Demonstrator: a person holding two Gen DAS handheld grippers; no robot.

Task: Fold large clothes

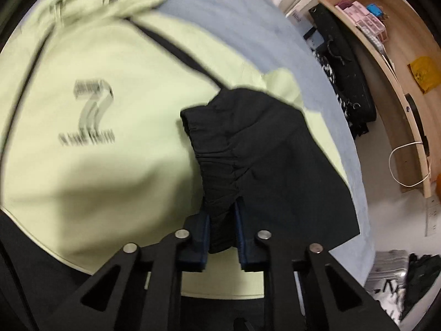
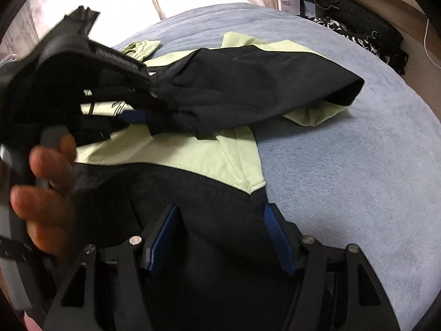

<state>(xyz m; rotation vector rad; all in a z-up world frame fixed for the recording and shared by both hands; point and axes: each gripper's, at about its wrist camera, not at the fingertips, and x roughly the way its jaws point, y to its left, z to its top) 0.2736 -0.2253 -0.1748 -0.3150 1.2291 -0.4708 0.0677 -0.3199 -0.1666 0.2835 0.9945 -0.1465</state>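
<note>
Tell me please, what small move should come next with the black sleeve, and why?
Probably the left gripper should carry the black sleeve cuff further across the light green hoodie and lay it flat on the chest. Its fingers are closed on the cuff, and the sleeve still sits bunched. The right gripper is open above the black hem, holding nothing.

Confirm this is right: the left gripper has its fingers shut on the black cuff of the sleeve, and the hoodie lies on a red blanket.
Not quite: the blanket is light blue, not red, as the left wrist view shows. The rest holds: the left gripper has its fingers shut on the black cuff of the sleeve, and the hoodie lies on that blanket.
</note>
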